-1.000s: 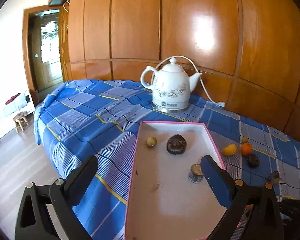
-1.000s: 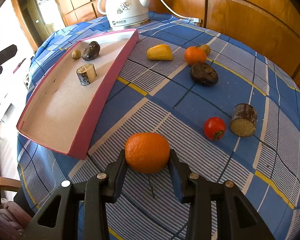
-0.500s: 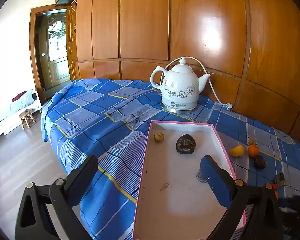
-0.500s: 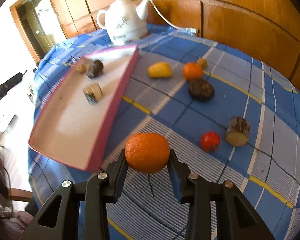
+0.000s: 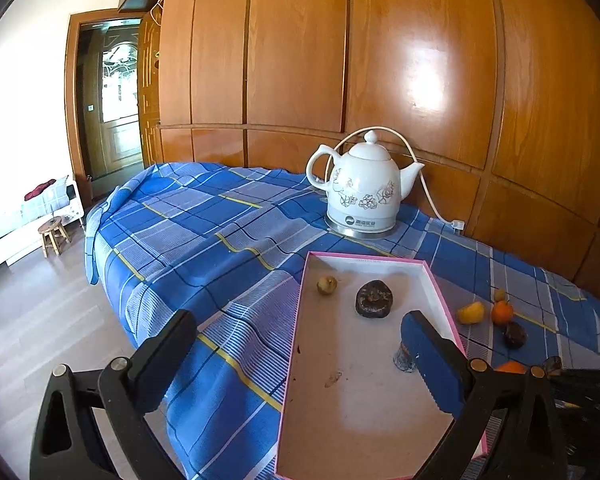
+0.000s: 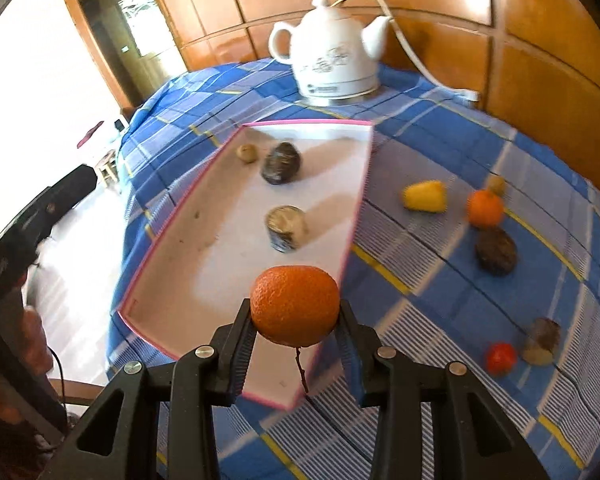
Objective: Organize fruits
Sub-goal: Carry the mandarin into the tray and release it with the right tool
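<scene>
My right gripper [image 6: 296,340] is shut on a large orange [image 6: 295,306] and holds it in the air over the near right edge of the pink-rimmed tray [image 6: 358,196]. In the tray lie a small yellowish fruit [image 6: 247,153], a dark fruit [image 6: 281,162] and a short cut cylinder [image 6: 286,227]. On the cloth to the right lie a yellow fruit [image 6: 425,196], a small orange [image 6: 485,208], a dark fruit [image 6: 496,251], a red fruit [image 6: 500,358] and another cylinder [image 6: 542,340]. My left gripper [image 5: 300,356] is open and empty, above the tray's [image 5: 296,344] left edge.
A white kettle [image 6: 332,62] with a cord stands behind the tray on the blue plaid cloth [image 5: 204,236]. Wooden wall panels [image 5: 380,60] rise close behind the table. The floor and a small stool [image 5: 53,234] lie off the table's left edge.
My right gripper has lifted the large orange off the cloth and carried it left, over the tray's edge. My left gripper has drawn back a little and stays open.
</scene>
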`<act>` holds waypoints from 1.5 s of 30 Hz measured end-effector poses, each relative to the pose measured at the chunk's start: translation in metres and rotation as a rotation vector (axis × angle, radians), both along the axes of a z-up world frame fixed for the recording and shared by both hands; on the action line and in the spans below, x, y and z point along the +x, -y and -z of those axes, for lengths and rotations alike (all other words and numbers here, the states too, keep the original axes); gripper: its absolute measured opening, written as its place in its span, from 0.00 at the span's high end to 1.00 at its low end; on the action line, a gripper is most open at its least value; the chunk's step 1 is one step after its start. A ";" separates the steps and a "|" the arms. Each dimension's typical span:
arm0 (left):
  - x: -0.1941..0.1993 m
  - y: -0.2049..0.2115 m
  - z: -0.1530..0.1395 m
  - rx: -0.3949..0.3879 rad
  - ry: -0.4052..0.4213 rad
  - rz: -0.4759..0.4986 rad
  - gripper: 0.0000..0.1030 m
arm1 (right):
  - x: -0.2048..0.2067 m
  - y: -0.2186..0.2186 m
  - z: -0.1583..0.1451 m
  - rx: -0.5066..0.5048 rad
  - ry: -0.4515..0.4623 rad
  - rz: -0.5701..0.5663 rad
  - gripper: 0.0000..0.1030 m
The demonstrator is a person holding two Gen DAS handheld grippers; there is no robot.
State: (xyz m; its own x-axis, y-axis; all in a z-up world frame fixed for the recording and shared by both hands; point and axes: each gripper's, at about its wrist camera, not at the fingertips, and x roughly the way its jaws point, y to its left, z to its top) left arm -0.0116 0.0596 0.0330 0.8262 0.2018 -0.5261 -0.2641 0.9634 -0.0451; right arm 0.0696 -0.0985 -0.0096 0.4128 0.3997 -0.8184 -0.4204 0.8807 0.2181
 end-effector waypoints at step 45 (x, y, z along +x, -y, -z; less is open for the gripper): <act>0.001 0.023 0.011 0.035 -0.080 0.113 0.00 | -0.010 0.082 -0.022 -0.009 0.084 0.210 0.50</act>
State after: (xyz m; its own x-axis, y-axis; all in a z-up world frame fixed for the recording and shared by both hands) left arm -0.0102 0.0362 0.0218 0.8006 0.1290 -0.5852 -0.1548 0.9879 0.0061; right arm 0.0596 -0.1805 0.0124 0.5530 0.2907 -0.7808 -0.2437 0.9526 0.1821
